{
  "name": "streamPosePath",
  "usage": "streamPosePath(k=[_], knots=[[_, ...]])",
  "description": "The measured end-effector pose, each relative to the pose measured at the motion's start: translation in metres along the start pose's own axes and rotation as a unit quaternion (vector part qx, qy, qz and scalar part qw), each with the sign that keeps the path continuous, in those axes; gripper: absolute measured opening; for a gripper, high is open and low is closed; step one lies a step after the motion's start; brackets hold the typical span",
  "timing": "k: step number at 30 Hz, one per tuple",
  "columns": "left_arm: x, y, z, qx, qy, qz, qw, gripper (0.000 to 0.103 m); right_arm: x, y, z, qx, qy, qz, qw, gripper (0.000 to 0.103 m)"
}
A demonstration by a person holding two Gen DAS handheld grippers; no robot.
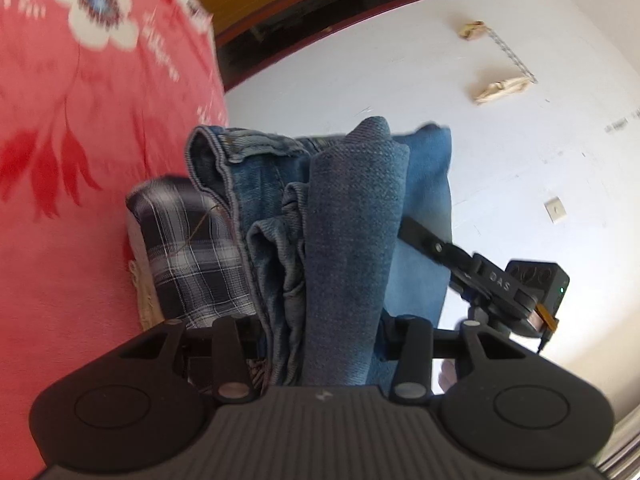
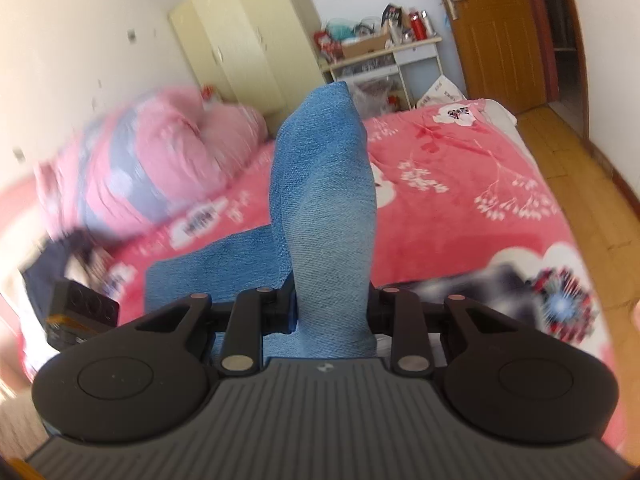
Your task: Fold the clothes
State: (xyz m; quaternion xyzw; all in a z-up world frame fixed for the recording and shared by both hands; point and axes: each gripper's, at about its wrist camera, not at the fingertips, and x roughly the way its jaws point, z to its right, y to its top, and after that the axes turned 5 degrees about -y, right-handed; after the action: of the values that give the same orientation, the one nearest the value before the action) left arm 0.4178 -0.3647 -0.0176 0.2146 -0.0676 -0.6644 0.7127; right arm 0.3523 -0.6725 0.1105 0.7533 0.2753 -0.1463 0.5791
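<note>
Blue jeans [image 1: 344, 220] are bunched and lifted in front of the left wrist view, with the waistband at upper left. My left gripper [image 1: 324, 336] is shut on the jeans, whose fabric fills the space between its jaws. In the right wrist view a fold of the same jeans [image 2: 324, 208] stands up from my right gripper [image 2: 332, 312], which is shut on it. The right gripper also shows in the left wrist view [image 1: 424, 240], clamped on the jeans' right edge. Both fingertips are hidden by denim.
A red floral bedspread [image 2: 460, 200] covers the bed. A folded dark plaid garment [image 1: 188, 252] lies on it beside the jeans. A pink and grey quilt bundle [image 2: 140, 168] sits at the bed's far left. A wardrobe, cluttered desk [image 2: 384, 48] and wooden door stand behind.
</note>
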Motion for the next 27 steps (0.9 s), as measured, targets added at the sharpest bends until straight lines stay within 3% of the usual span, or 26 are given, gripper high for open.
streamPosePath(k=[7, 10, 12, 13, 16, 20, 23, 26, 27], knots=[[0.05, 0.008, -0.037, -0.015, 0.006, -0.028, 0.9995, 0.046, 0.059, 0.013, 0.044, -0.029, -0.012, -0.059, 0.998, 0.028], [0.064, 0.007, -0.057, -0.021, 0.019, -0.037, 0.9989, 0.052, 0.084, -0.004, 0.073, -0.019, -0.035, -0.083, 0.996, 0.037], [0.069, 0.006, -0.07, -0.035, 0.017, -0.039, 0.9985, 0.053, 0.1, -0.024, 0.093, 0.0, -0.062, -0.087, 0.994, 0.05], [0.067, 0.006, -0.073, -0.039, 0.007, -0.038, 0.9985, 0.056, 0.101, -0.033, 0.102, 0.017, -0.069, -0.075, 0.995, 0.055], [0.047, 0.003, -0.065, -0.008, -0.004, -0.034, 0.9994, 0.073, 0.079, -0.046, 0.12, 0.062, -0.061, -0.003, 0.996, 0.056], [0.004, -0.002, -0.041, 0.072, 0.021, 0.018, 0.997, 0.074, 0.025, -0.046, 0.134, 0.109, -0.112, 0.092, 0.983, 0.056], [-0.013, 0.0, -0.012, 0.16, 0.048, 0.075, 0.9831, 0.073, -0.009, -0.038, 0.121, 0.087, -0.127, 0.154, 0.976, 0.052], [0.016, 0.01, 0.009, 0.229, 0.059, 0.072, 0.969, 0.073, -0.01, -0.029, 0.078, 0.012, -0.107, 0.174, 0.979, 0.044], [0.032, 0.013, 0.007, 0.24, 0.082, 0.066, 0.9649, 0.073, -0.003, -0.027, 0.064, -0.013, -0.103, 0.169, 0.98, 0.044]])
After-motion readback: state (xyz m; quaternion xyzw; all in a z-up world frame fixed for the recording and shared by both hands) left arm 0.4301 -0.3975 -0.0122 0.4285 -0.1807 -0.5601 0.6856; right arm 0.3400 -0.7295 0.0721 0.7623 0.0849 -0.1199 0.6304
